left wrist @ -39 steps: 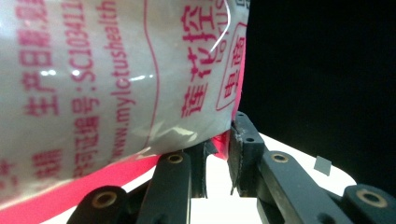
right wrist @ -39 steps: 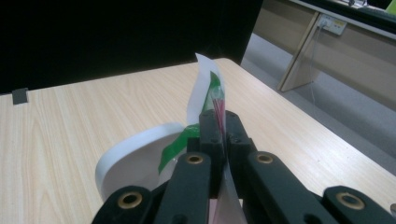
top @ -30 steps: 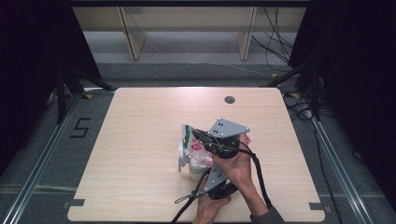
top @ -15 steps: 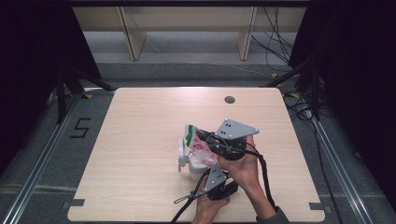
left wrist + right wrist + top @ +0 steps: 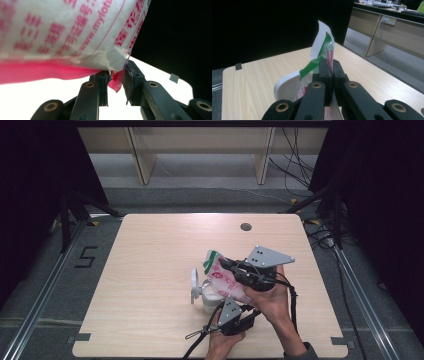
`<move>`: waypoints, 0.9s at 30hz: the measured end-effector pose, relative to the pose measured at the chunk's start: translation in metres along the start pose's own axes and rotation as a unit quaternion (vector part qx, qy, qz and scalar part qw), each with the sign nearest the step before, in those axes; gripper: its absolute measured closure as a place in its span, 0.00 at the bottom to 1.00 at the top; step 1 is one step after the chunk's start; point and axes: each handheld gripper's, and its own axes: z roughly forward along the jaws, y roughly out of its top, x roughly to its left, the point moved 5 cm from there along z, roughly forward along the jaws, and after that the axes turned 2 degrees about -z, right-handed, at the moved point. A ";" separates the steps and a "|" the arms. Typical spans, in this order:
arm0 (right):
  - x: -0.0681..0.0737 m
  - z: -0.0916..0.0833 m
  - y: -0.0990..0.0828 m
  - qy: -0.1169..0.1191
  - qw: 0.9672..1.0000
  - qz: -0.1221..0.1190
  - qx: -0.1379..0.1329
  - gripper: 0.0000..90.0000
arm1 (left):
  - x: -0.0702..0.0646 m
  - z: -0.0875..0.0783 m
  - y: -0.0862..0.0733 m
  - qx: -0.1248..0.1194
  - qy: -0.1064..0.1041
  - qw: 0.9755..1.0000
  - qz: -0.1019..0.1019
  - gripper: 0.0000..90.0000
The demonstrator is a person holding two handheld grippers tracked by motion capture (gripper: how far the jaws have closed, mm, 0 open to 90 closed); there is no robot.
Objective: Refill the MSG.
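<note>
Crinkled white plastic pouch with pink print and a green top edge [image 5: 226, 279], held over a white cup with a round lid [image 5: 200, 290].

Pouch tilted; its green end [image 5: 320, 53] rises beyond the pressed-together right jaws, its torn pink corner [image 5: 115, 83] hangs between the parted left jaws. The cup's white rim [image 5: 287, 86] lies just beyond the right jaws.

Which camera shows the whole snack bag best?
The high view: there the bag shows nearly whole, pink and white with a green top, above a white cup. The left gripper view shows just a corner between open claw jaws. The right gripper view shows its green edge pinched by the right claw.
</note>
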 end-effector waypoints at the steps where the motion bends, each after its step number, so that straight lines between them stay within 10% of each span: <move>1: 0.001 -0.002 -0.001 0.001 1.000 0.019 0.002 1.00 | 0.001 -0.001 0.000 0.006 0.003 1.000 0.000 0.81; 16: -0.018 -0.036 -0.015 0.023 0.995 0.083 -0.039 1.00 | 0.000 -0.012 -0.004 0.028 0.014 1.000 0.002 0.72; 22: -0.028 -0.047 -0.025 0.029 0.991 0.111 -0.068 1.00 | -0.002 -0.016 0.002 0.011 -0.016 0.999 -0.026 0.63; 27: -0.033 -0.052 -0.033 0.014 0.992 0.112 -0.059 1.00 | -0.007 -0.033 0.013 0.012 0.007 1.000 -0.021 0.59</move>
